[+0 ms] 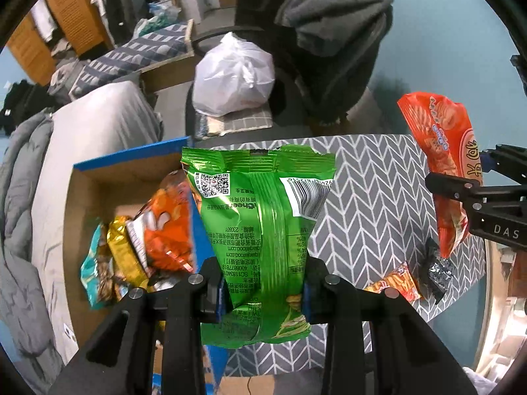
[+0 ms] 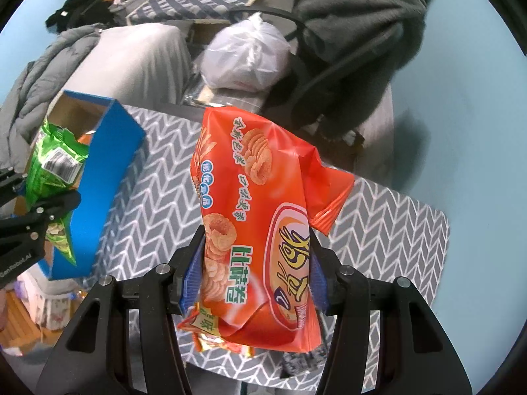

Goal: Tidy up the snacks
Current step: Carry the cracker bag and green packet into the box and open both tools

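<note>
Two claws clenched: left claw (image 1: 263,299) grips green bag (image 1: 260,230); right claw (image 2: 253,283) grips orange bag (image 2: 257,217).

The desk (image 1: 372,184) has a grey cloth with white chevron pattern. One snack bag (image 1: 260,230) is green, the other bag (image 2: 260,217) orange-red, the box (image 2: 108,177) blue.

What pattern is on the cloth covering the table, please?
A grey cloth with a white herringbone (chevron) pattern; it shows best in the right wrist view.

A lived-in bedroom: a bed (image 1: 98,121) with rumpled grey bedding, a wooden wardrobe (image 1: 49,29) (clothes hanging), and a draped office chair (image 1: 329,49).
</note>
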A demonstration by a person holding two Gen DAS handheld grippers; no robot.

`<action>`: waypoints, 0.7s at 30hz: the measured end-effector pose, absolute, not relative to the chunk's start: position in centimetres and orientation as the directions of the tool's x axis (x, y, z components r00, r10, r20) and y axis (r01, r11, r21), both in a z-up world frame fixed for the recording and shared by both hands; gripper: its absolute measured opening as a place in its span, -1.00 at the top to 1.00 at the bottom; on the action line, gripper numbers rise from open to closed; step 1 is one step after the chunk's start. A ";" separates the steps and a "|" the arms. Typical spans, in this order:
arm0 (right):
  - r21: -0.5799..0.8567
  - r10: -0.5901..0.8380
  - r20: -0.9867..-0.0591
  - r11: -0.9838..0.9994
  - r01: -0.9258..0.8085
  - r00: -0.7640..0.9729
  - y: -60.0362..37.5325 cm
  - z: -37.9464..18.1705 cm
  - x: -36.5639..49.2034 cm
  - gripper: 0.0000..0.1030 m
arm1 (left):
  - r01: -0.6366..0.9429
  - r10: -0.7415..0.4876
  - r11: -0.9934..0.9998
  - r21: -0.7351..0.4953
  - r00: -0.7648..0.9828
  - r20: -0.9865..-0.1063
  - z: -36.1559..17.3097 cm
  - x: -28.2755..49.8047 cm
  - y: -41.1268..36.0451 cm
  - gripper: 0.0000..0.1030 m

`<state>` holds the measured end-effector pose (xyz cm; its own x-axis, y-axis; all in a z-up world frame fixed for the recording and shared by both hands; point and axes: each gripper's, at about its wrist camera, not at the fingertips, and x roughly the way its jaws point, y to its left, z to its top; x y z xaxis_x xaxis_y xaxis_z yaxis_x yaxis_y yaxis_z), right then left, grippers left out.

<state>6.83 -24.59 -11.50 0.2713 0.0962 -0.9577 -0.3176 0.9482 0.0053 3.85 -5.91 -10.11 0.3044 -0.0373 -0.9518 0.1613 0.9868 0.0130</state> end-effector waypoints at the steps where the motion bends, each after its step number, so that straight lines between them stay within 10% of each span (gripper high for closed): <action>1: 0.007 0.100 -0.957 0.946 -0.325 0.271 -24.1 -11.4 6.8 -0.05 | 0.152 -0.035 0.988 0.012 0.306 -0.951 -10.0 3.7 -5.5 0.35; 21: 0.061 0.216 -0.945 0.853 -0.518 0.244 -10.6 -10.3 7.4 -0.05 | -0.044 0.025 0.999 0.012 0.316 -0.949 -9.2 0.4 5.0 0.35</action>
